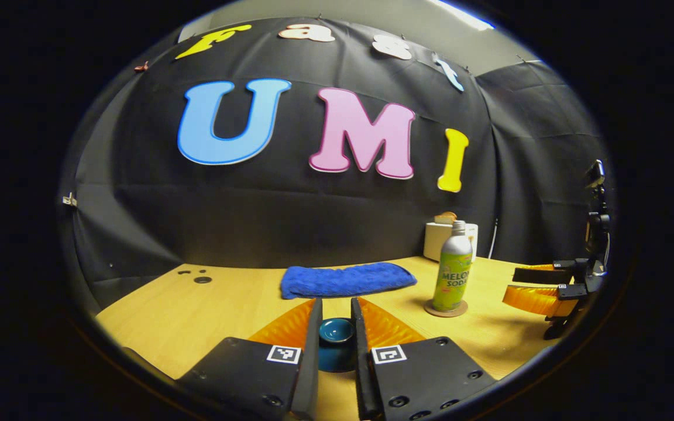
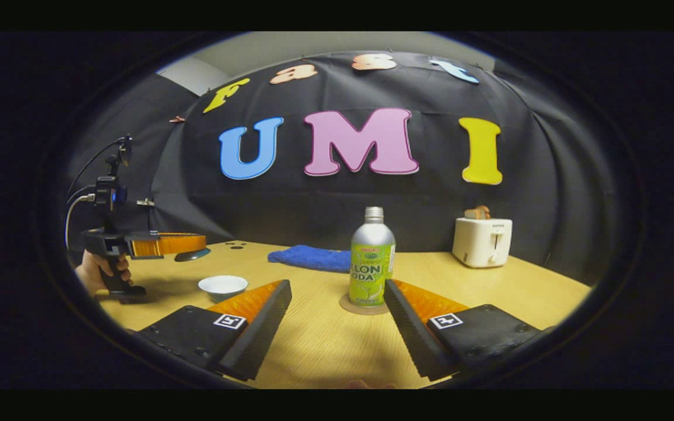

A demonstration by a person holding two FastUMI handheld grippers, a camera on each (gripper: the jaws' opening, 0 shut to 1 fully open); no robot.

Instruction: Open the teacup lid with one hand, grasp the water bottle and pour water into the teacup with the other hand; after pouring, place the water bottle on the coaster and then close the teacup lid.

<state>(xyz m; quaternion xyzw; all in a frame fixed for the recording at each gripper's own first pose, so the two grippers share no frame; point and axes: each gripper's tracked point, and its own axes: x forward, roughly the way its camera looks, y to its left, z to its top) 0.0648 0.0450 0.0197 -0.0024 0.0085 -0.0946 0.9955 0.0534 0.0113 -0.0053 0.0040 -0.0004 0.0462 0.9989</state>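
Observation:
My left gripper (image 1: 336, 304) is shut on the teal teacup lid (image 1: 337, 333), held above the table. In the right gripper view the same lid (image 2: 192, 255) hangs from that gripper (image 2: 199, 244), up and back from the white teacup (image 2: 223, 286), which stands uncovered. The green and silver water bottle (image 1: 453, 275) stands upright on a round coaster (image 1: 445, 310). My right gripper (image 2: 337, 285) is open, with the bottle (image 2: 372, 263) and coaster (image 2: 363, 305) just beyond its fingertips. From the left gripper view that gripper (image 1: 511, 283) is right of the bottle.
A blue towel (image 1: 346, 279) lies at the back of the wooden table (image 1: 196, 316). A white toaster (image 2: 482, 241) stands at the back right, behind the bottle. A hand (image 2: 100, 270) holds the left gripper's handle at the table's left edge.

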